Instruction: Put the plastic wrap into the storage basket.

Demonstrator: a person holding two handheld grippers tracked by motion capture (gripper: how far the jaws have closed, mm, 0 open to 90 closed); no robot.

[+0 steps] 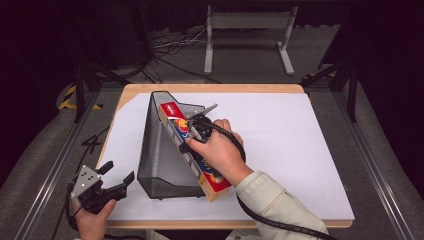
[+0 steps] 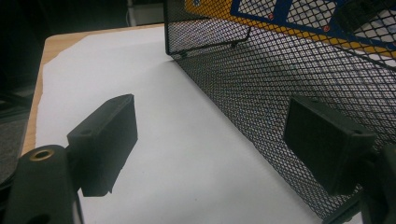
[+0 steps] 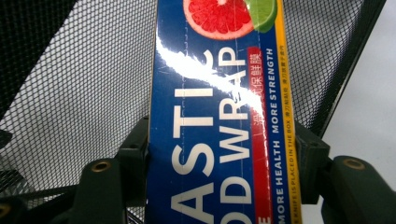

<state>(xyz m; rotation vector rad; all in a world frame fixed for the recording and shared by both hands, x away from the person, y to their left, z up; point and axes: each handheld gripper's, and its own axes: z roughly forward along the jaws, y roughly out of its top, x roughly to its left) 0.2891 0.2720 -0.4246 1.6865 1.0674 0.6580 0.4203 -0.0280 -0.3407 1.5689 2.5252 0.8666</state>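
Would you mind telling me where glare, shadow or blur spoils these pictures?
Right gripper view: a white glare streak crosses the plastic wrap box, and its nearest print is soft. Left gripper view: the near pads are blurred and dark. High view: the room beyond the table sinks into darkness.

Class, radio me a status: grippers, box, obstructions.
Right gripper clamped on plastic wrap box over mesh holder. Left gripper open, idle beside holder. Nothing obstructing.
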